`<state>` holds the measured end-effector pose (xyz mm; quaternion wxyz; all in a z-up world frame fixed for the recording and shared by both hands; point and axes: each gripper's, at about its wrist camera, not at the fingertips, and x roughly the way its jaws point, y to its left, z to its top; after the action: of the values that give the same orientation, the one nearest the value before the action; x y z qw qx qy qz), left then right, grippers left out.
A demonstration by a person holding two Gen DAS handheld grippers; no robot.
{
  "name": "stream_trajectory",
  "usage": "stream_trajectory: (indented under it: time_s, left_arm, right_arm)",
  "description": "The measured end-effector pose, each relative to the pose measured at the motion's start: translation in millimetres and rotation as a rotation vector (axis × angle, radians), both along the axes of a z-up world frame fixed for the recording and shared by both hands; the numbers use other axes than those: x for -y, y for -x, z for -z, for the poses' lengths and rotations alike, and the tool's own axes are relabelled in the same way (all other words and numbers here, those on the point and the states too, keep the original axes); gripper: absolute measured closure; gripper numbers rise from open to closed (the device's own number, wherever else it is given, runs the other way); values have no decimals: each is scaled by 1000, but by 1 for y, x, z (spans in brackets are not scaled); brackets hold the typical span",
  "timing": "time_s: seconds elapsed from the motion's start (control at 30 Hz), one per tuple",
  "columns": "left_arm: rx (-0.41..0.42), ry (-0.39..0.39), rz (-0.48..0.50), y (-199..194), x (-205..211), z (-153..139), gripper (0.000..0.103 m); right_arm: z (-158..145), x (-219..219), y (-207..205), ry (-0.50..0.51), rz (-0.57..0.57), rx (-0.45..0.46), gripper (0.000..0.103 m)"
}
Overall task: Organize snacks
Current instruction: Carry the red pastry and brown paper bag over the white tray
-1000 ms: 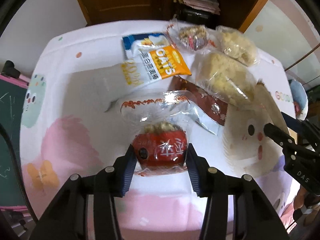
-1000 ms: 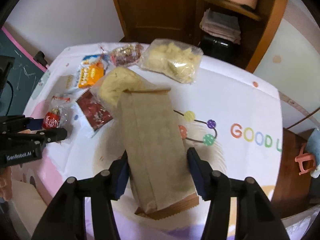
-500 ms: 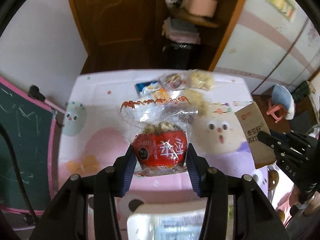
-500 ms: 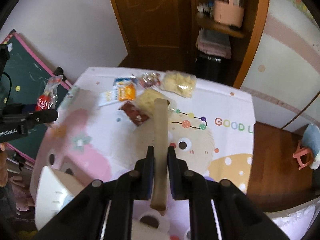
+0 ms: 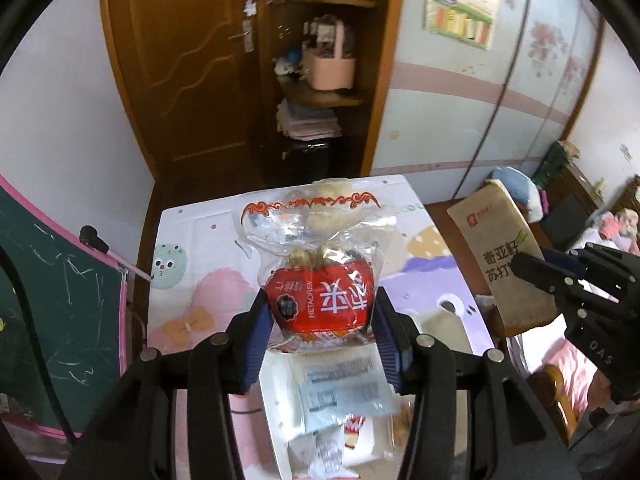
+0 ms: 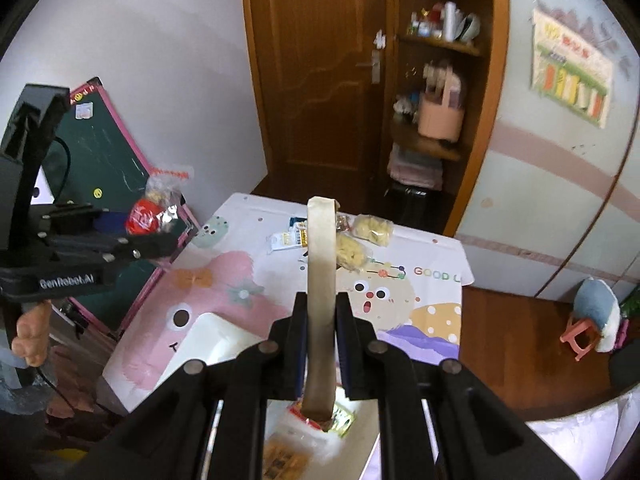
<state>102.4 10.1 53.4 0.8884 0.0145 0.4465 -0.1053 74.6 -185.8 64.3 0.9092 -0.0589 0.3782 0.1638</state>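
My left gripper (image 5: 322, 320) is shut on a clear snack bag with a red label (image 5: 320, 296) and holds it high above the table; the bag also shows in the right wrist view (image 6: 150, 216). My right gripper (image 6: 322, 332) is shut on a flat brown paper cracker pack (image 6: 320, 280), seen edge-on, which also shows in the left wrist view (image 5: 504, 256). A white container (image 5: 280, 432) with several snack packets sits below both grippers. Several snacks remain at the table's far end (image 6: 352, 240).
The table (image 6: 224, 292) wears a cartoon-print cloth. A green chalkboard (image 5: 52, 312) leans at the left. A wooden door and shelf unit (image 6: 432, 120) stand behind the table. A small stool (image 6: 580, 336) is on the floor at the right.
Both grippers have risen and pulled back from the table with their snacks. The white container has come further into view below them.
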Motion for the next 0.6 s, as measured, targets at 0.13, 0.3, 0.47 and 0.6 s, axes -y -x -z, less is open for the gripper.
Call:
stream_trajectory:
  time_s: [0.13,0.3,0.47,0.6]
  left_arm:
    - [22,18,35,38,0,-1,56]
    - [32,24,54,70,-1,21,56]
    - [-19,59,76,88,8,70,56]
    - [-61,45,80,93,24,109,56]
  right_arm:
    - [-2,-3,39,-34,15,37,91]
    - [14,-4,73,-51,57,78,91]
    - [46,3,85,-50,156,51,91]
    - [80,11,90,-37,217,-4,90]
